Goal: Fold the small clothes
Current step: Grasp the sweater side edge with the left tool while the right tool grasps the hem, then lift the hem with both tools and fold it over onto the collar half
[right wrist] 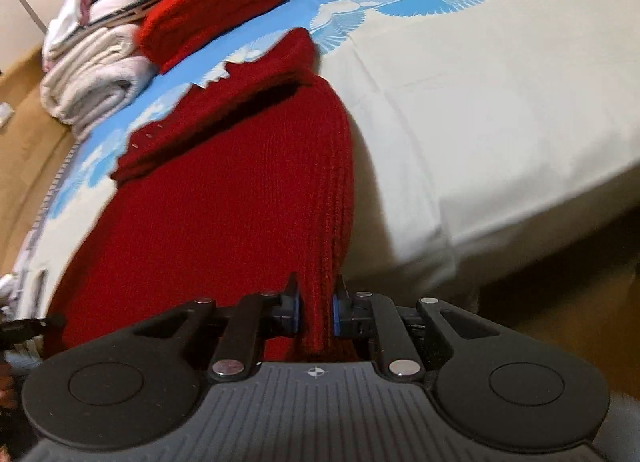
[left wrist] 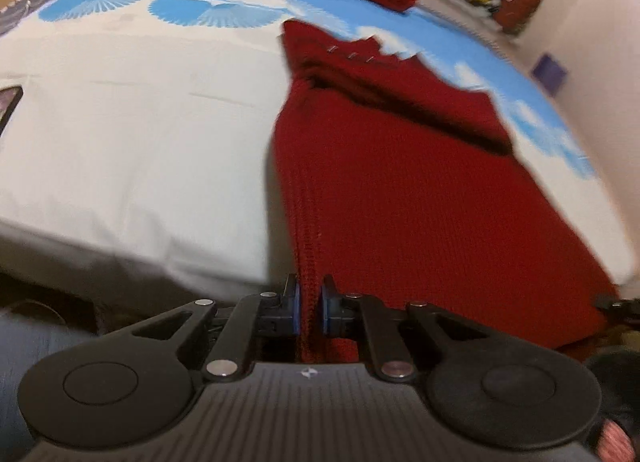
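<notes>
Left black two-finger gripper and right black two-finger gripper both pitched downward, blue-padded jaws clamped on red knitted garment.

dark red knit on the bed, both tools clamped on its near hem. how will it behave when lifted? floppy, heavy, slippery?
Likely floppy: the dark red knit drapes from the bed to the left tool and right tool. Probably weighty for its size; the ribbing looks thick. Probably not slippery: coarse yarn should grip the pads.
</notes>
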